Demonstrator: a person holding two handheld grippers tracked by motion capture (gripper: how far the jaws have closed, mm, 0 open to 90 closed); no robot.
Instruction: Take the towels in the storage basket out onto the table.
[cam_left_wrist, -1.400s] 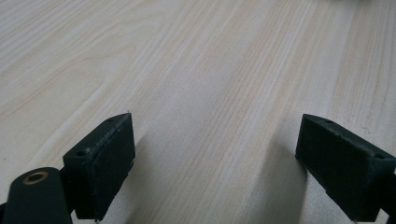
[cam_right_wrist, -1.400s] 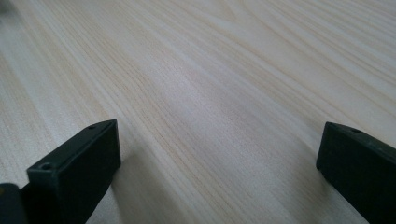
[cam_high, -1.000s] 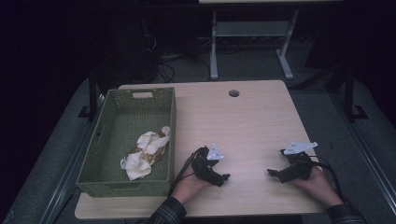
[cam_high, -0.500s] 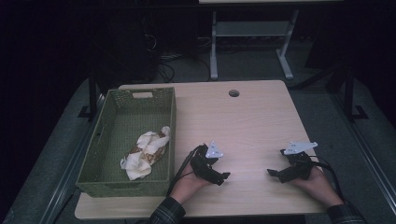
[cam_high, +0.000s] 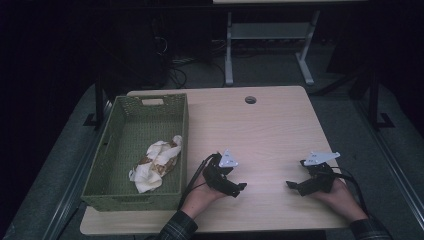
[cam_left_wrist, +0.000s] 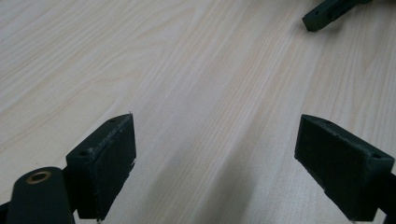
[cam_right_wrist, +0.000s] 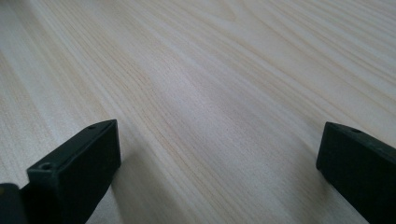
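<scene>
Little changed from the earlier frames: left gripper (cam_high: 229, 176) tipped very slightly, right gripper (cam_high: 311, 179) in the same place at lower right of the high view, cloth (cam_high: 155, 163) unmoved.

Left gripper: lower centre of the high view, held low over the pale wooden surface (cam_high: 270, 130), just right of the green basket (cam_high: 106, 150). Jaws spread wide in the left gripper view, nothing between them but bare wood grain. Tip of the other gripper (cam_left_wrist: 327, 13) visible at upper right of that view, well apart.

Right gripper: lower right of the high view, likewise low over the surface, cable trailing toward the frame's right edge. Jaws wide open in the right gripper view (cam_right_wrist: 219, 172), empty, bare wood beyond.

Cloth: crumpled white and tan, lying loose on the floor of the basket, toward its right wall, at centre left of the high view. Untouched by either gripper; nearest to the left one, with the basket wall between.

Basket: woven, rectangular, along the left part of the surface, handle slot at its far end.

Placement, as a judgement: both grippers parked near the person's edge, open and unloaded, a resting or ready posture; open jaws suited to a reach, most plausibly by the left gripper over the basket wall toward the cloth.
</scene>
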